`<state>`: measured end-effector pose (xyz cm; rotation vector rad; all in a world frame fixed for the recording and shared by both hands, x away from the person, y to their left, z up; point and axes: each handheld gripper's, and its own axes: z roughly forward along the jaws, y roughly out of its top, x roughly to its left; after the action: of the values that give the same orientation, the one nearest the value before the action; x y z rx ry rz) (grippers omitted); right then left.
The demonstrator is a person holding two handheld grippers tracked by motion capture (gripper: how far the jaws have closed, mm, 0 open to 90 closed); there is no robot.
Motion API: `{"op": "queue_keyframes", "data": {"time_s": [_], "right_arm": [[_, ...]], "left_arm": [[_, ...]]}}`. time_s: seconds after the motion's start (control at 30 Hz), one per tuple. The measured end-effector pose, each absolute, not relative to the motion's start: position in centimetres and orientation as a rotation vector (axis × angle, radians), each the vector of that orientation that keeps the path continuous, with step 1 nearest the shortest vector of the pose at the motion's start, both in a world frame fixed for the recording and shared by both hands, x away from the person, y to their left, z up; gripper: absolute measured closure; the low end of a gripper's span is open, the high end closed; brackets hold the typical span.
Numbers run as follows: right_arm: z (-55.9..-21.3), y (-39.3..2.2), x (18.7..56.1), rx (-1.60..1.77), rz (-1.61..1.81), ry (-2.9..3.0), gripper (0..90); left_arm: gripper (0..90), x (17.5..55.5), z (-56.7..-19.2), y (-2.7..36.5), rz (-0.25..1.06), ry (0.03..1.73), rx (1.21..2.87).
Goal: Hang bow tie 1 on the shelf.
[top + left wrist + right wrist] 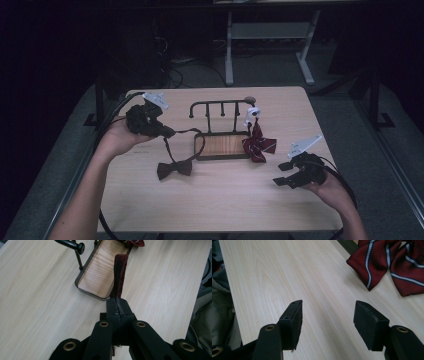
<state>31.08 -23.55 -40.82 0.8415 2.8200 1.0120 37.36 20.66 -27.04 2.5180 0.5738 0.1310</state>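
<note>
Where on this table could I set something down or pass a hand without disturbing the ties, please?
The near strip of the table, between the dark bow tie and the right gripper, is bare, as is the far right corner. It is crowded at the centre, around the wooden-based rack and striped bow tie.

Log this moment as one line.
left gripper: shut on bow tie strap | right gripper: open, above table | striped bow: at rack

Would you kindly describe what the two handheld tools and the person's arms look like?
Both the left tool and right tool are black, with brass-coloured rivets on their linkages, squared black pads, a grey three-cornered plate on top and a trailing black cable. The forearms are bare; no sleeves show.
</note>
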Motion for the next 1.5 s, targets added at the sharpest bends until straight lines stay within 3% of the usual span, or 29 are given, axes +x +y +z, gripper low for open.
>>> {"op": "queue_keyframes", "data": {"time_s": [1.0,1.5], "right_arm": [[-41.0,-24.2,31.2,0.852,1.025,2.816,39.9],[-41.0,-24.1,31.2,0.849,1.023,2.822,39.9]], "left_arm": [[90.0,39.1,-25.4,20.0,0.155,0.588,2.505],[90.0,41.2,-25.1,21.3,0.147,0.687,2.477]]}}
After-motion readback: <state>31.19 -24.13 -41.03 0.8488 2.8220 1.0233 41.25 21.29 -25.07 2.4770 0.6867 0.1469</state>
